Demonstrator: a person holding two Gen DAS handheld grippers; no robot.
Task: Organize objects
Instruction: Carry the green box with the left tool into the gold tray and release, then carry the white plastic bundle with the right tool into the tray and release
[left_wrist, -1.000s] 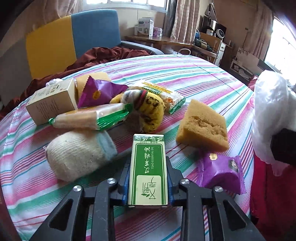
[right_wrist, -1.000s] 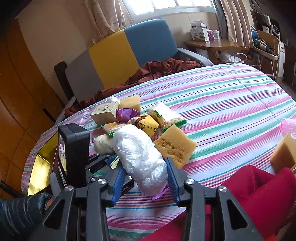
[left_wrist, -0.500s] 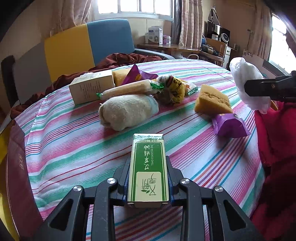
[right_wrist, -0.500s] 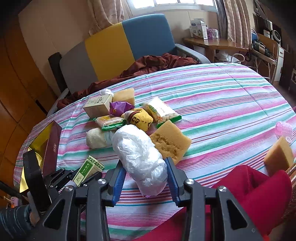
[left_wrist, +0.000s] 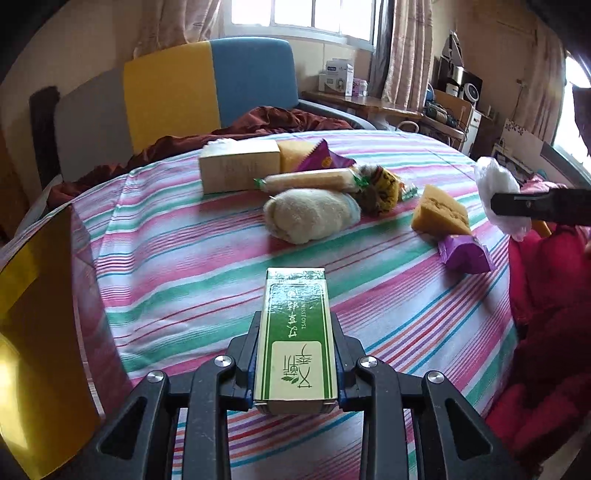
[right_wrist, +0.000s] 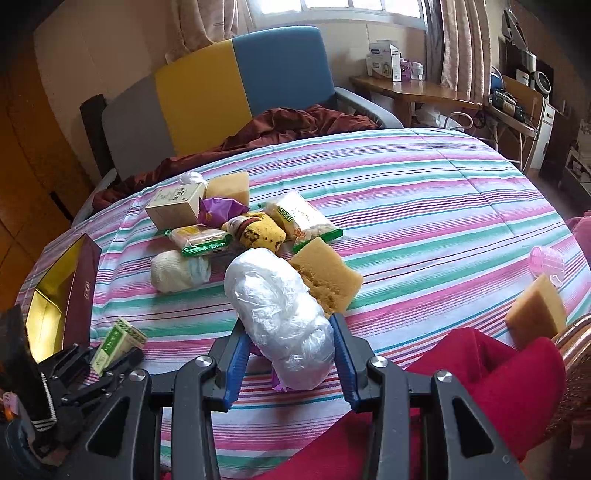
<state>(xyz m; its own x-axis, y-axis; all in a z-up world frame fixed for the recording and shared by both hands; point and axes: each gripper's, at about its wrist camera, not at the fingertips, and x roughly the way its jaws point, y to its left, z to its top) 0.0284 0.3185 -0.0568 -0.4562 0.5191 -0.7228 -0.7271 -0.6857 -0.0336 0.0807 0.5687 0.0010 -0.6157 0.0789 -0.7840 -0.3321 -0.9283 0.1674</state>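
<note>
A flat green-and-cream cardboard carton (left_wrist: 295, 332), printed with Chinese characters, sits clamped lengthwise in the left gripper (left_wrist: 295, 354), whose blue-padded jaws press both long sides and hold it above a round table (left_wrist: 207, 266) draped in a quilted cloth of pink, green and white stripes. The gripper tilts downward over the table's near edge, beside an open maroon box with a shiny gold lining (left_wrist: 33, 332).

The right gripper (right_wrist: 288, 347), also angled down, is closed on a crinkled white plastic-wrapped bundle (right_wrist: 280, 314), soft and oblong, its jaws squeezing the lower end while the upper end pokes out ahead.

On the cloth beyond lie a loose cluster: a rolled cream knit sock (left_wrist: 310, 214), a porous yellow sponge wedge (left_wrist: 439, 214), a glossy purple snack packet (left_wrist: 465, 253), a cream cardboard box (left_wrist: 238, 170), a long wafer packet with green ends (left_wrist: 310, 179), a yellow-and-black patterned roll (right_wrist: 258, 230) and a clear bag of nuts (right_wrist: 301, 219). A second sponge wedge (right_wrist: 535, 310) rests well apart at the right edge, near a pink plastic cup (right_wrist: 546, 260) on its side. Red fabric (right_wrist: 480, 373) bunches below the right gripper.
</note>
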